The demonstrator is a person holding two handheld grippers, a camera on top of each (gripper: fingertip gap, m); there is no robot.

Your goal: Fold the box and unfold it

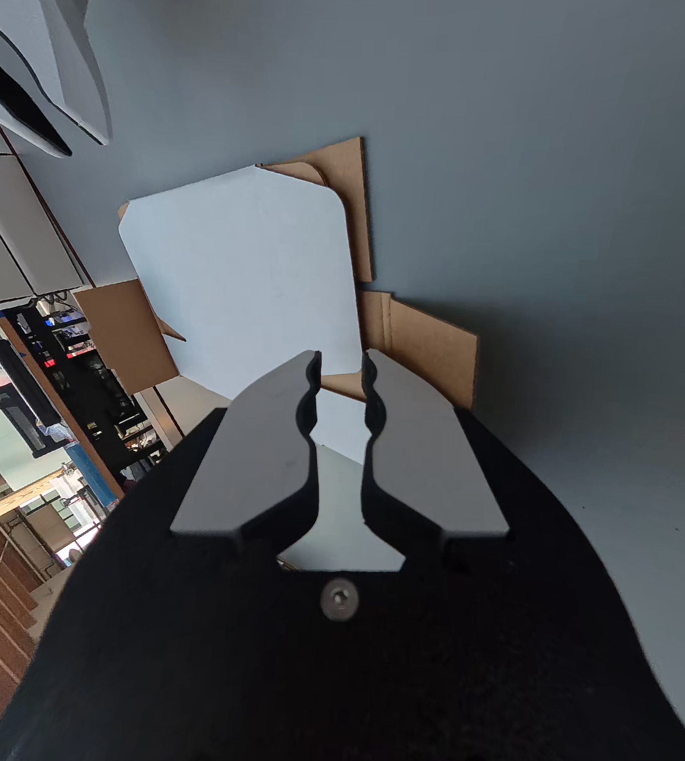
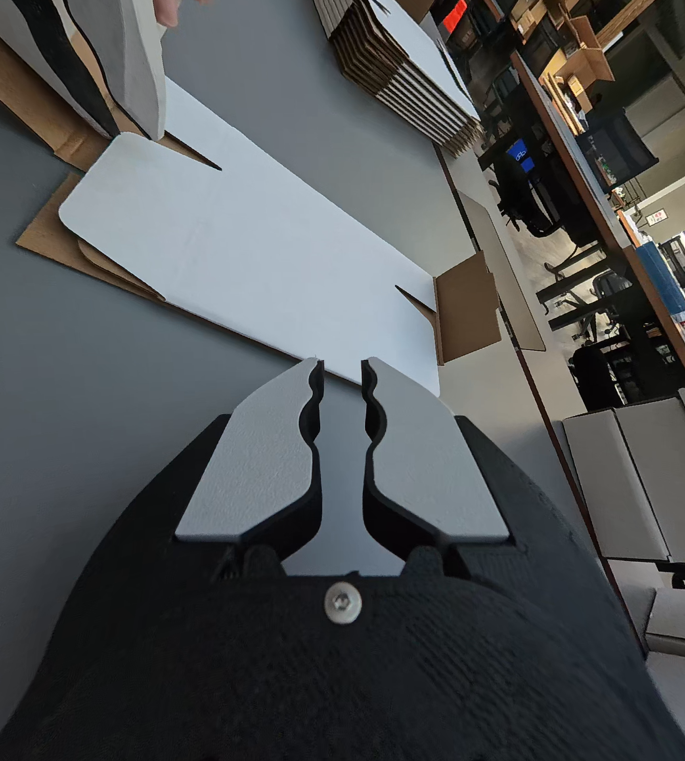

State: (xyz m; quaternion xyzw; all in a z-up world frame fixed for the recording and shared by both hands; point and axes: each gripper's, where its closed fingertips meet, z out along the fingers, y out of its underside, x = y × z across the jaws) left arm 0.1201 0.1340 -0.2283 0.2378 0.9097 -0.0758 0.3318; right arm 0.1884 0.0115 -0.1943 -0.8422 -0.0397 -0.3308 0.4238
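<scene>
The flat cardboard box [image 2: 250, 263] lies on the gray table [image 2: 85, 412]. Both the left gripper [image 1: 341, 358] and right gripper [image 2: 343, 366] hover beside it, fingers slightly apart, holding nothing, likely ready to grab its flaps.

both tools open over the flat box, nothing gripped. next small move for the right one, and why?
Probably ease the right tool forward onto the near edge of the box and close. The white panel lies flat on the grey table, its edge sits just ahead of the open tips, and the left tool hangs at the far end.
</scene>
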